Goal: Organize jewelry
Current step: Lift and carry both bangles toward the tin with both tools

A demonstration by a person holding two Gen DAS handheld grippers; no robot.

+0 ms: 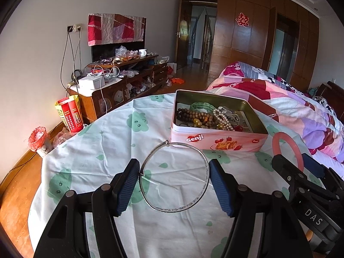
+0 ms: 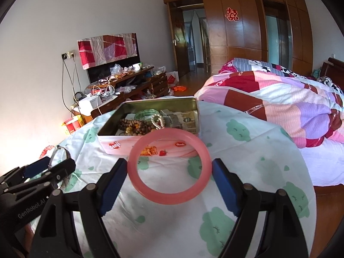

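A thin silver bangle [image 1: 174, 177] with an engraved lower edge and a small clasp knob at its top stands tilted above the cloth, its 2 sides touching the blue pads [image 1: 129, 185] that pinch it. A thick, glossy pink bangle [image 2: 169, 165] is held the same way, nearly upright, between another pair of blue pads [image 2: 112, 182]. Behind both rests an open pink tin [image 1: 217, 142] printed with strawberries and biscuits, lid off. Inside lie brown wooden bead strands [image 1: 193, 116], a green bangle [image 1: 201, 105] and a pearl bracelet [image 1: 223, 118], heaped together.
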